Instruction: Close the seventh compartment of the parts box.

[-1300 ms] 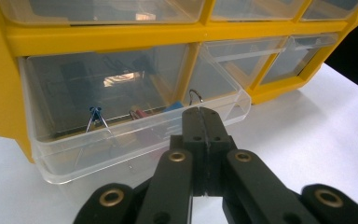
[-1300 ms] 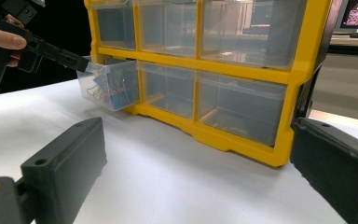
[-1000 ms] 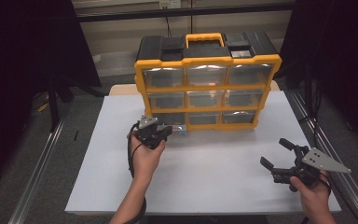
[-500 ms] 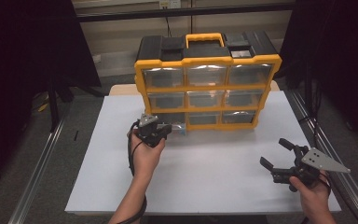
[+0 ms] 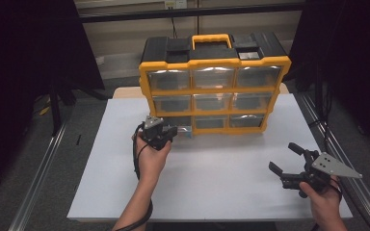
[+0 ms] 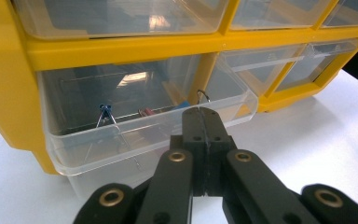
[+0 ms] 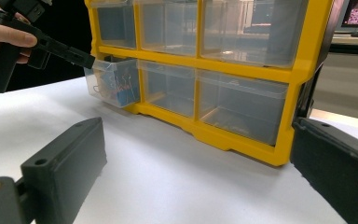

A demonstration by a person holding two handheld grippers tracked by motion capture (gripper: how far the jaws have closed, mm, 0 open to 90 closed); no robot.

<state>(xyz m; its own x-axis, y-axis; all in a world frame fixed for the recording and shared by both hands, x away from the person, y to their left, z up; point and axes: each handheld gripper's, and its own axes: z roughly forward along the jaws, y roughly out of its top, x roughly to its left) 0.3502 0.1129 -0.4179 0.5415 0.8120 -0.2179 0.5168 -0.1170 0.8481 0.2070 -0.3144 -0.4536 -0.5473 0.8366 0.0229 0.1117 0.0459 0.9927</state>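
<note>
A yellow and black organizer (image 5: 212, 90) with clear drawers stands at the back of the white table (image 5: 221, 187). Its bottom-left drawer (image 5: 182, 131) is pulled part way out; blue and red binder clips (image 6: 105, 112) lie inside it. My left gripper (image 5: 172, 131) is shut, jaws pressed together, with its tip (image 6: 200, 113) against the drawer's front rim (image 6: 158, 135). I cannot tell whether it pinches the rim. My right gripper (image 5: 282, 156) is open with nothing between its jaws, low over the table's right front. The right gripper view also has the drawer (image 7: 114, 84) and the left gripper (image 7: 85, 60).
A yellow carry handle (image 5: 211, 38) tops the organizer. Metal rails (image 5: 38, 192) run along both sides of the table, with dark curtains beyond. Bare white table lies between the two hands and in front of the organizer.
</note>
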